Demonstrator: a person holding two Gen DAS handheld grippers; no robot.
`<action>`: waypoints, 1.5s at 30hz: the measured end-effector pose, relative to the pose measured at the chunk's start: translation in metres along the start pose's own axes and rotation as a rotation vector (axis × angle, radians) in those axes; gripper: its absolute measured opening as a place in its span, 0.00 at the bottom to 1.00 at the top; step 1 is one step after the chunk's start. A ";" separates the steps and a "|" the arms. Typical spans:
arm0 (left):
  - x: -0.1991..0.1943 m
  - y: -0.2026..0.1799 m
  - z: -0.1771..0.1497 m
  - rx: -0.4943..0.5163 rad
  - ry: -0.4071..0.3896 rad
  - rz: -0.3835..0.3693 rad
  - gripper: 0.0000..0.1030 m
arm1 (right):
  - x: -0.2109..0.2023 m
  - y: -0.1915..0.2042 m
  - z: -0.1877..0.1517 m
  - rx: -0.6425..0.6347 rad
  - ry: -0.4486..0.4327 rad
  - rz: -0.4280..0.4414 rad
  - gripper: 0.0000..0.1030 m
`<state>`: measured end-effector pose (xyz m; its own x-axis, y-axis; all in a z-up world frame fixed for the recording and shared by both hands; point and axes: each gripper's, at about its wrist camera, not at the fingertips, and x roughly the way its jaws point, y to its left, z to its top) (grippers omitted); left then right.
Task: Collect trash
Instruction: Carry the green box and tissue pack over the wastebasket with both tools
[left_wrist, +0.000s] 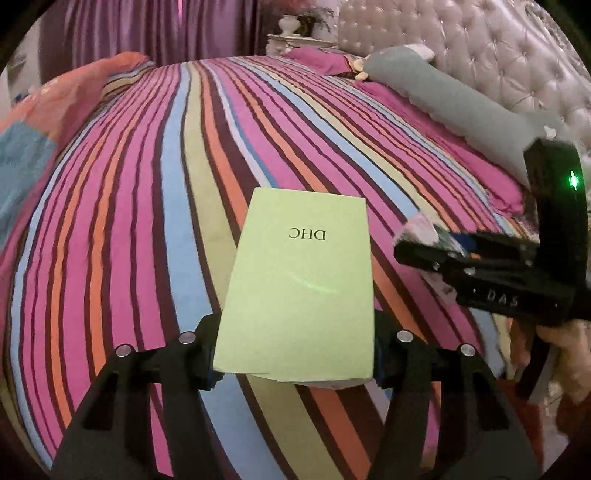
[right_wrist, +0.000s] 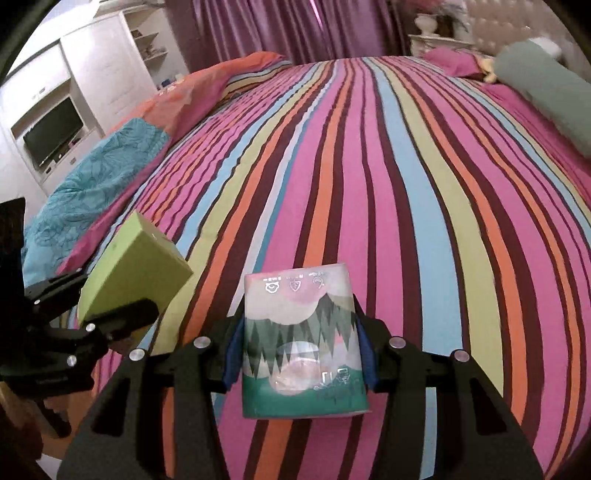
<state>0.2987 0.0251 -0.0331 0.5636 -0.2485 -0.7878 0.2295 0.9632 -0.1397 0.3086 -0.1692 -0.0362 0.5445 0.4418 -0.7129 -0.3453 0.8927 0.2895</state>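
Observation:
A light green carton marked DHC (left_wrist: 299, 280) is pinched at its near end by my left gripper (left_wrist: 297, 363), which is shut on it above the striped bed. The right wrist view shows the same carton (right_wrist: 136, 269) at the left, in the left gripper (right_wrist: 120, 314). My right gripper (right_wrist: 301, 363) is shut on a soft tissue packet with a forest print (right_wrist: 301, 339), its blue pads (right_wrist: 232, 354) pressing both sides. In the left wrist view the right gripper (left_wrist: 424, 245) reaches in from the right with the packet's pale end (left_wrist: 419, 227) showing. A hand (left_wrist: 565, 343) holds it.
A striped bedcover (left_wrist: 147, 184) fills both views. A grey-green bolster (left_wrist: 450, 99) lies along the tufted headboard (left_wrist: 498, 55). A folded orange and blue blanket (right_wrist: 96, 184) sits at the bed's left edge. Beyond it stand a white cabinet with a TV (right_wrist: 51, 136), a nightstand (left_wrist: 291, 37) and purple curtains (left_wrist: 166, 29).

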 end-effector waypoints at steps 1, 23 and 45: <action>-0.005 -0.002 -0.007 -0.009 -0.001 0.001 0.55 | -0.009 0.003 -0.010 0.013 -0.002 -0.008 0.46; -0.081 -0.079 -0.202 -0.038 0.079 -0.019 0.56 | -0.087 0.057 -0.165 0.142 0.041 -0.047 0.46; 0.000 -0.071 -0.300 -0.216 0.463 -0.033 0.56 | -0.018 0.045 -0.258 0.349 0.396 -0.052 0.46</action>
<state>0.0441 -0.0122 -0.2032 0.1366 -0.2547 -0.9573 0.0444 0.9670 -0.2509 0.0860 -0.1596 -0.1752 0.2001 0.3894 -0.8991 -0.0143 0.9187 0.3947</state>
